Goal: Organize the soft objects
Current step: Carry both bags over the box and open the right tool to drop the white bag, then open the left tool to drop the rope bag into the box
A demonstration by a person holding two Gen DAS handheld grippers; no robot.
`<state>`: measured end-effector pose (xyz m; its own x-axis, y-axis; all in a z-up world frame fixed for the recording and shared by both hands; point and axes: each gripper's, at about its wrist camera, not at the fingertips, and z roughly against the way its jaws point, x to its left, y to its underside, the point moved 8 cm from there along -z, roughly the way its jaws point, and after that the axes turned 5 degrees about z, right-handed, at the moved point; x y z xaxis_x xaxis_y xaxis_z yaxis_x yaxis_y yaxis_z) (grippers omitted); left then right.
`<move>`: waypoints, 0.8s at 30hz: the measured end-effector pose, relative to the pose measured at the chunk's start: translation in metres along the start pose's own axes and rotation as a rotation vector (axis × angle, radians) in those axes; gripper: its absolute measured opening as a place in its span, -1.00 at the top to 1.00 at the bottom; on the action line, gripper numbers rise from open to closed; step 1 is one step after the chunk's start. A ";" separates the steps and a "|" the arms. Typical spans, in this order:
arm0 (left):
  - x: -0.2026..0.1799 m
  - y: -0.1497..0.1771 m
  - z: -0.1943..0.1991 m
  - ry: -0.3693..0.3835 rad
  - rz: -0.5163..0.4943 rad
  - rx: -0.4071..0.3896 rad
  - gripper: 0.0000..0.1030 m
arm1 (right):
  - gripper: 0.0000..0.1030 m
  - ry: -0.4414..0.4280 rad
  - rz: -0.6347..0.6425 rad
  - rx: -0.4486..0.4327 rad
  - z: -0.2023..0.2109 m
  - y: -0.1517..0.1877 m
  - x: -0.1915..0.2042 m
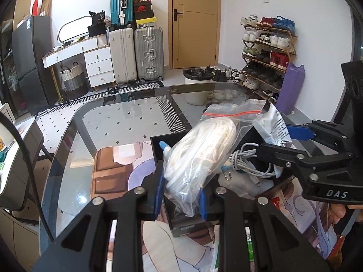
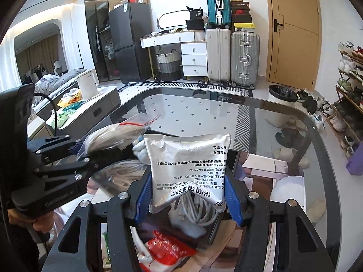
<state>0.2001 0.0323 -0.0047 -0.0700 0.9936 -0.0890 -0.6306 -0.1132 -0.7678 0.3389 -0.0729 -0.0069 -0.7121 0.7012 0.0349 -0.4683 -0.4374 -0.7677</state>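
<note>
We grip the clear zip bag of white cord (image 1: 199,156) in our left jaws and the silver printed pouch (image 2: 188,170) in our right, both above the black box (image 1: 158,149) below.

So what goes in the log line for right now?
left tool: shut on zip bag | right tool: shut on silver pouch | both over black box

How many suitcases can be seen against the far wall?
3. A teal suitcase stands on top of a white suitcase, and a silver suitcase stands beside the white one, toward the door. More may be hidden behind them.
</note>
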 end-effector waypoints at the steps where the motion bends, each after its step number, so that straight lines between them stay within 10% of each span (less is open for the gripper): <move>1: 0.000 0.000 0.000 0.000 -0.001 0.000 0.55 | -0.12 0.005 0.001 0.005 -0.004 -0.001 -0.001; 5: 0.001 -0.001 -0.002 -0.009 0.000 -0.002 0.55 | -0.13 0.016 0.001 0.011 -0.012 -0.006 -0.004; 10: 0.003 0.000 -0.002 -0.013 -0.005 -0.001 0.55 | -0.68 0.042 0.018 0.001 -0.012 -0.006 -0.005; 24: -0.007 0.004 -0.010 -0.022 -0.051 0.024 0.48 | -0.87 0.063 0.012 -0.040 0.019 0.005 -0.018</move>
<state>0.2059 0.0247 -0.0142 -0.0542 0.9979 -0.0366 -0.6518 -0.0631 -0.7557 0.3396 -0.0982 0.0005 -0.6829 0.7304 -0.0141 -0.4374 -0.4243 -0.7929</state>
